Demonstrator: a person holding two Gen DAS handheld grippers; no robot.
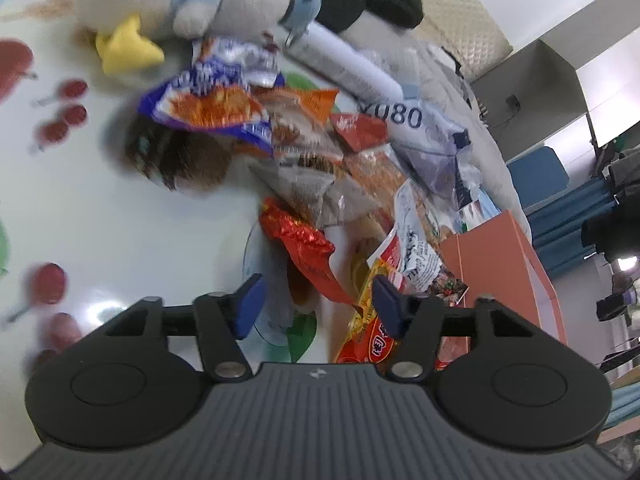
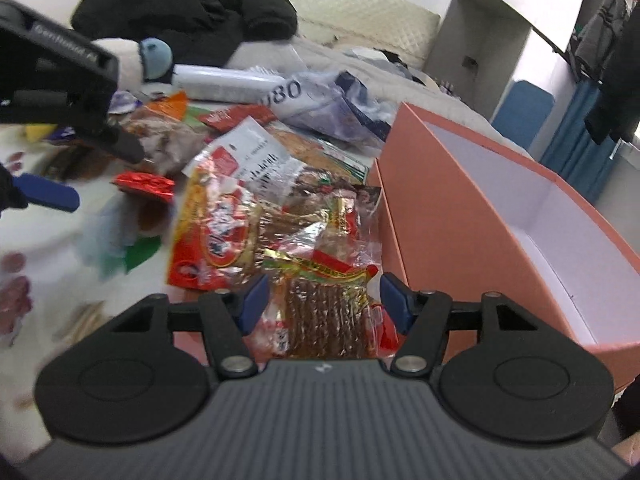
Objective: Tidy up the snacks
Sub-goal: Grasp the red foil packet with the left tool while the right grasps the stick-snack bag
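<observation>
Both grippers gape empty: left gripper [image 1: 318,306] over the red foil packet [image 1: 296,236], right gripper [image 2: 324,300] over the meat-stick pack [image 2: 328,312], lower centre. Overlapping wrappers could drag along, missing the orange box [image 2: 448,216].

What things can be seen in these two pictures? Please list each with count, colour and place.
box: one, salmon outside, white inside, open and empty, right of the snack pile
snack packets: many, mostly red, orange and clear, heaped on the table beside the box
purple packet: one, purple and orange, far end of the pile
foil packet: one, shiny red, left edge of the pile
plastic bag: one, clear with blue print, behind the pile
plush toy: one, cream, light blue and yellow, far end of the table
black clothes: a heap, behind the table
table: one, white with red and green prints
left tongs: open, over the foil packet side of the pile
right tongs: open, over the nearest packets
</observation>
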